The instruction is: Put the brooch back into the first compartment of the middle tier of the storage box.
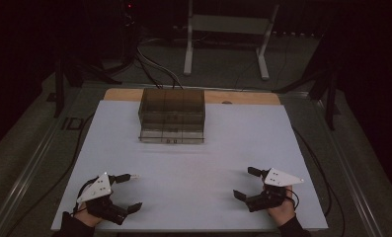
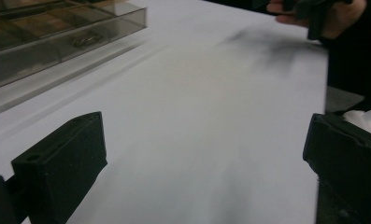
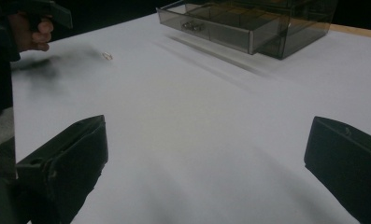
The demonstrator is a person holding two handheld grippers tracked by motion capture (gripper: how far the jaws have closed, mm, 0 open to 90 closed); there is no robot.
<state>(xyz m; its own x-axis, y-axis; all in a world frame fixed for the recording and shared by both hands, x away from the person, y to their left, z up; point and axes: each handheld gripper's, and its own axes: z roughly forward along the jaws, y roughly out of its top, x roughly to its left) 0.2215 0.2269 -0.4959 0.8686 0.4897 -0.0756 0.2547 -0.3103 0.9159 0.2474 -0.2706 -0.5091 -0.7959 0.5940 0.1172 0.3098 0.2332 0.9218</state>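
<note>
Both resting at the near edge of the white counter (image 1: 193, 163): left hand-held gripper (image 1: 130, 191) at near left, right hand-held gripper (image 1: 245, 182) at near right, each with jaws spread wide and nothing between them. Far and central from both, roughly equally distant: a smoky translucent drawer organizer (image 1: 172, 115), long axis left to right, lowest drawer (image 3: 211, 29) pulled partly out toward the near side, a small metal item inside. Likely target: that drawer. Near the left hand-held gripper, a tiny ring (image 3: 107, 56).
</note>
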